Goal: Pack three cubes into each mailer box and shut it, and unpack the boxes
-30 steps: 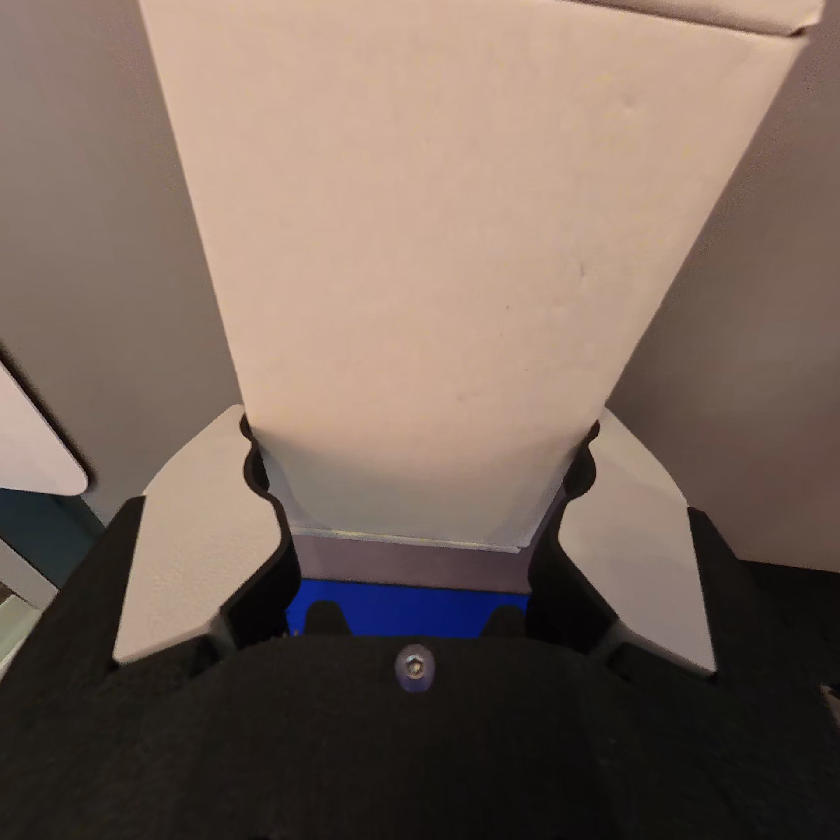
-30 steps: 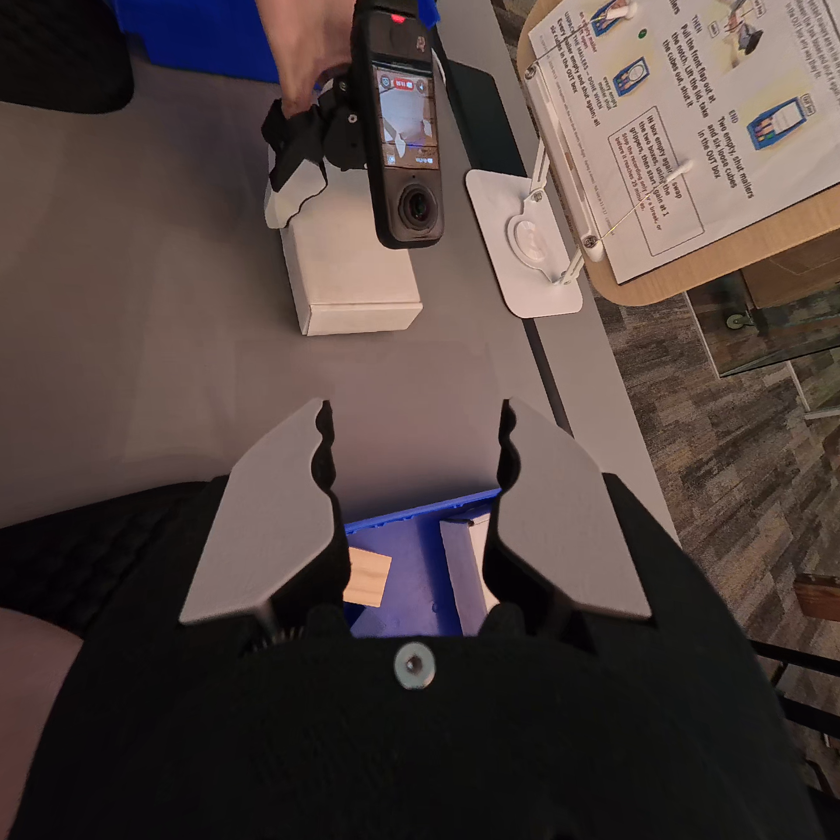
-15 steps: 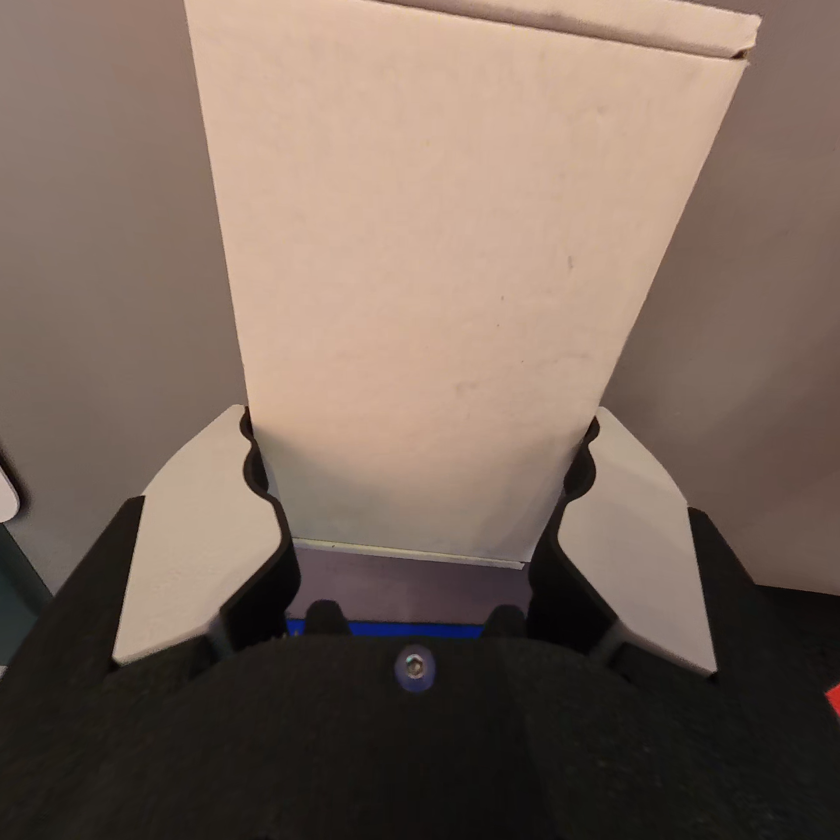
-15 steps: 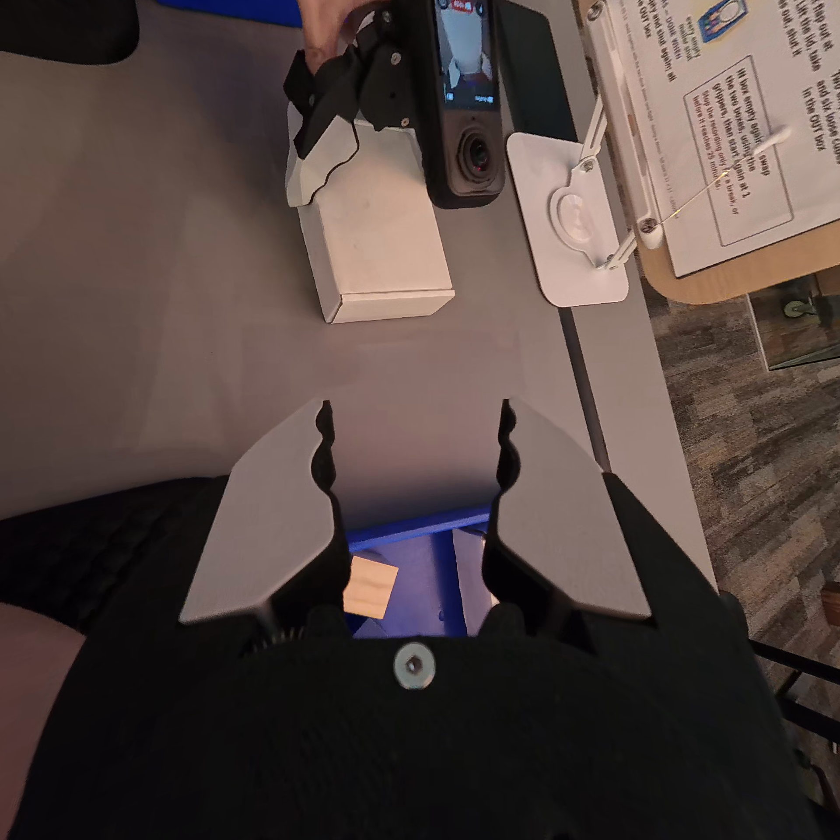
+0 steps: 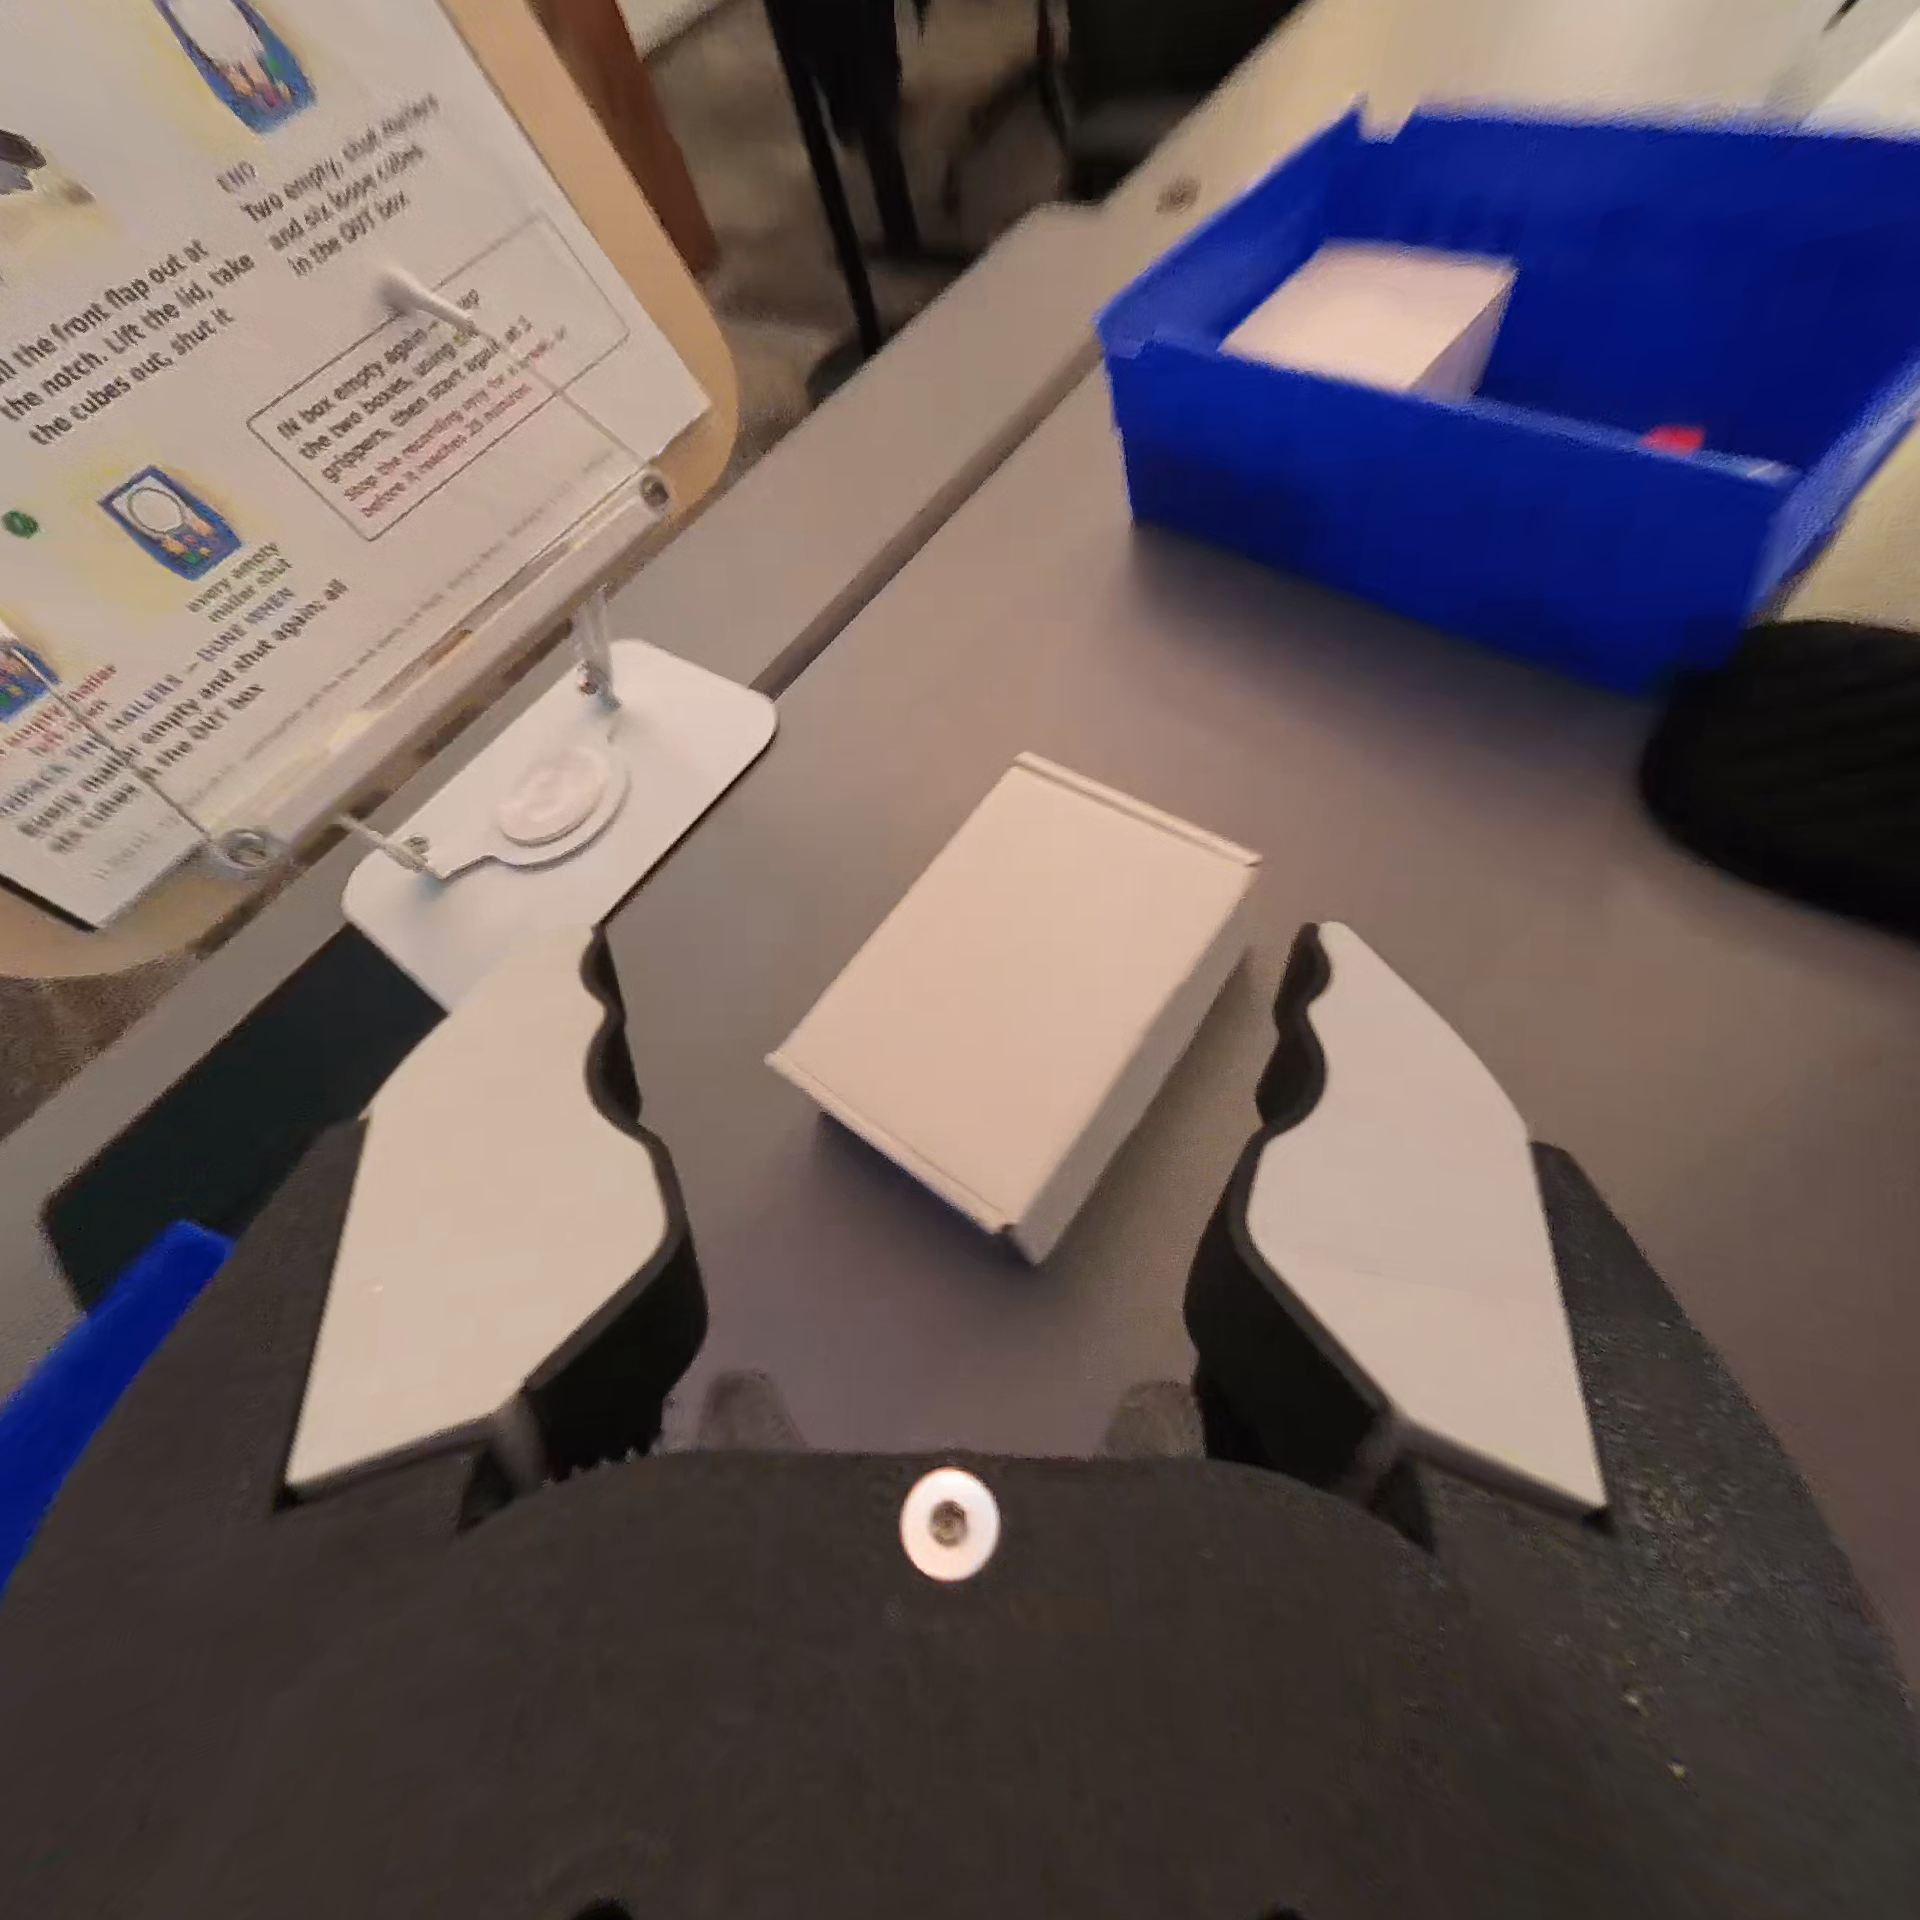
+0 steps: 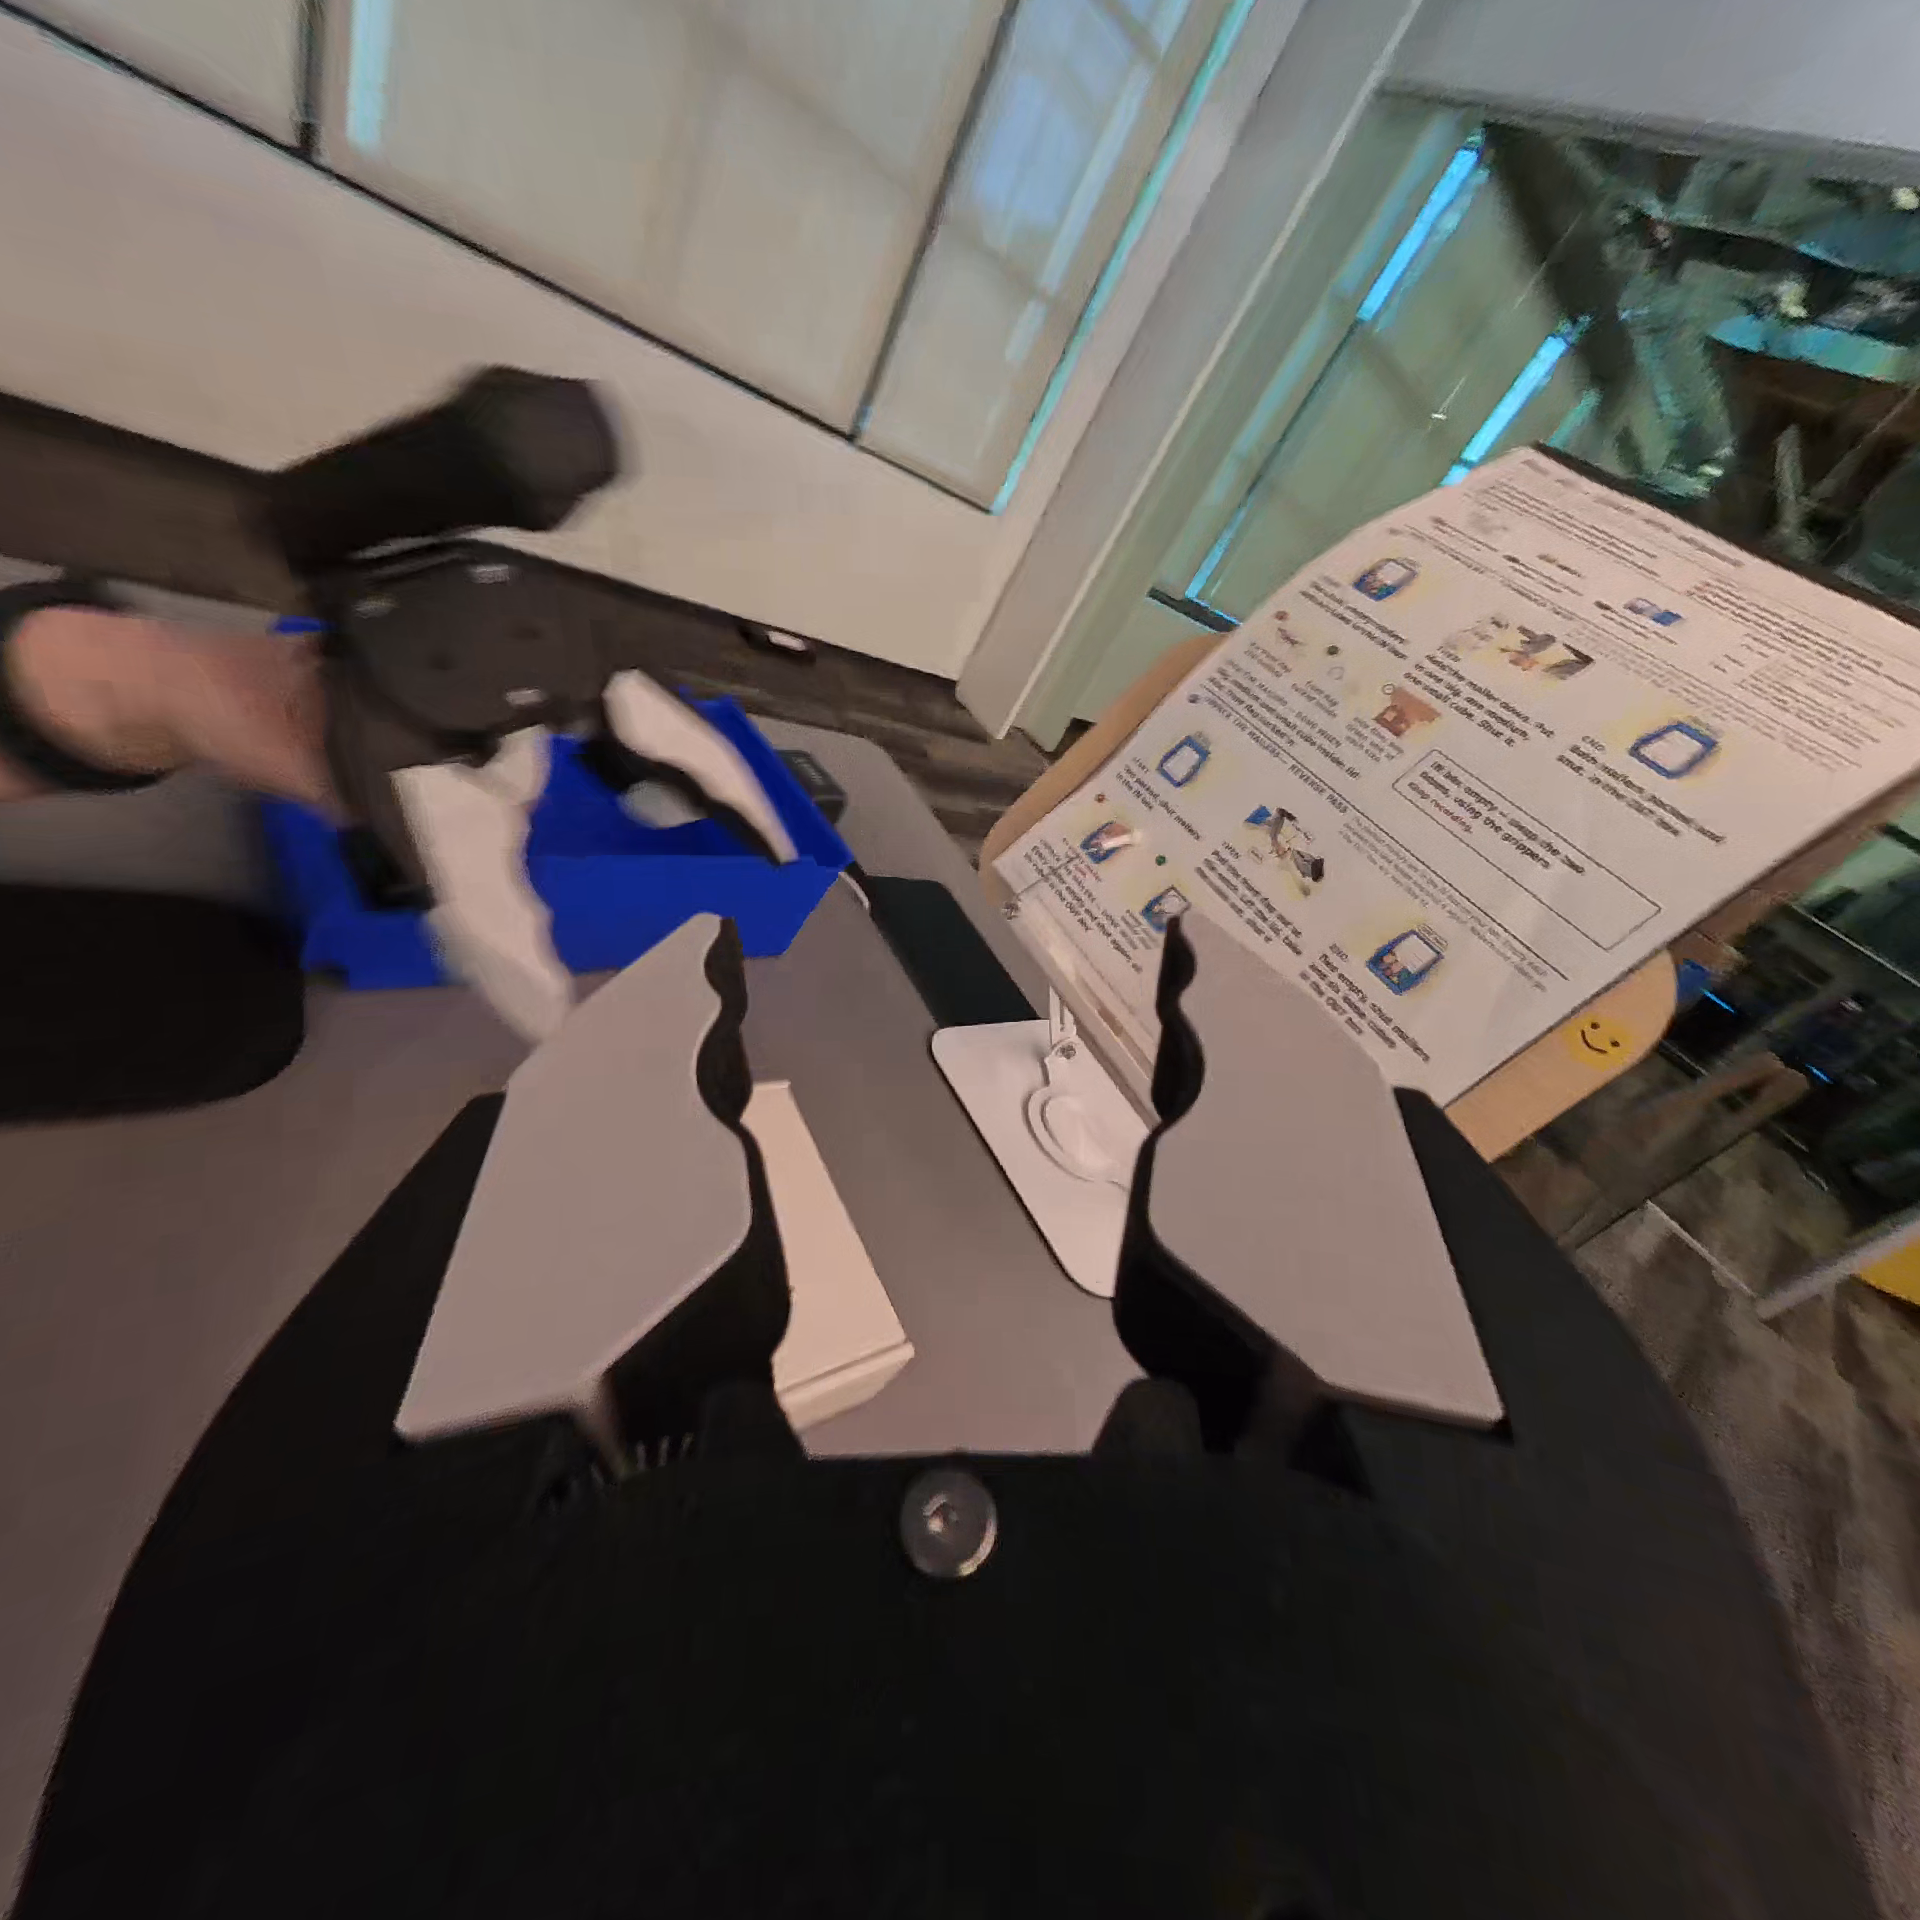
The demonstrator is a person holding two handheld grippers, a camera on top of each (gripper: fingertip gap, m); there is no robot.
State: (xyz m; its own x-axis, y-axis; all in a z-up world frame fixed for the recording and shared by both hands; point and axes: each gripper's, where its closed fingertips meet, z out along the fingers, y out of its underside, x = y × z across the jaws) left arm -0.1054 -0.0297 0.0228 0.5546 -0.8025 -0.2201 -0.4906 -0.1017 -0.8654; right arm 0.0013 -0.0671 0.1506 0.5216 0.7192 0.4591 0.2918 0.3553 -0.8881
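Left wrist view: the shut white mailer box (image 5: 1023, 1003) is seen lying flat on the bench (image 5: 1403, 831), untouched, just ahead between the wide-spread fingers of the left tool (image 5: 951, 1039), its long axis angled up-right, while the right tool (image 6: 945, 1039) is likewise held wide and empty.

Office: grey table (image 5: 1351, 727), carpet (image 6: 1766, 1403), glass partitions (image 6: 1403, 343).

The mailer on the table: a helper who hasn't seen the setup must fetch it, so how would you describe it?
On the grey table, between the sheet stand and the blue bin, a shut white mailer lies flat. Unlike the other white box, which sits inside the bin, it rests alone on bare tabletop.
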